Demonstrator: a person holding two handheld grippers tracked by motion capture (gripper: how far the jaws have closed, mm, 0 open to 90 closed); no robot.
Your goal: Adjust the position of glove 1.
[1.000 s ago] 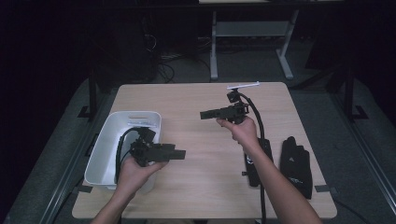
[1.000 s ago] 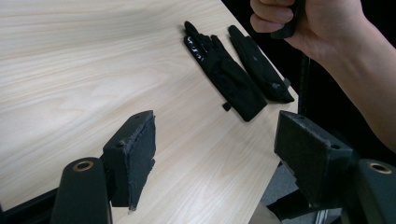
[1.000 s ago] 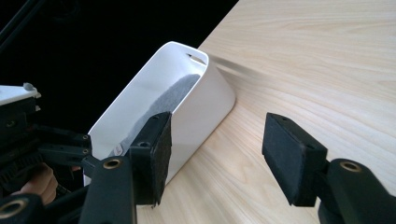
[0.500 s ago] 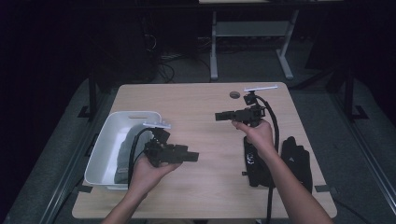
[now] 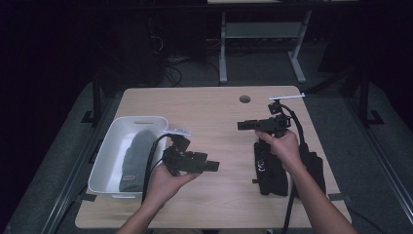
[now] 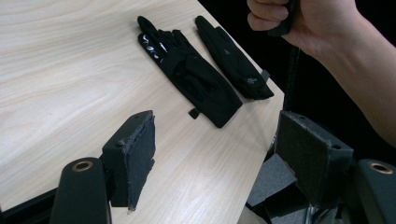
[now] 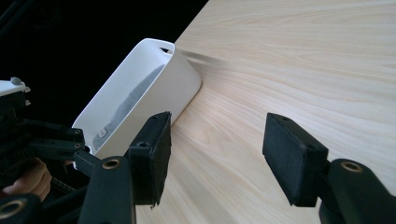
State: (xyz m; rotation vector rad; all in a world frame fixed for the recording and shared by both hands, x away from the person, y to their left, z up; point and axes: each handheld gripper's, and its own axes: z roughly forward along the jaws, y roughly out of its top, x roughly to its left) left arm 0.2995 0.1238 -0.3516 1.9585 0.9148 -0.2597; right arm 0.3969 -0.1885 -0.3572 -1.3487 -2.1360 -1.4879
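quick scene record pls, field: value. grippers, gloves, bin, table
left gripper: open, nothing between the pads, held above the table beside the bin
right gripper: open, nothing between the pads, held above the gloves
gloves: two, black, lying flat side by side near the table's right edge
bin: white, at the table's left edge, a grey cloth inside
table: light wood, with a round hole near the far edge
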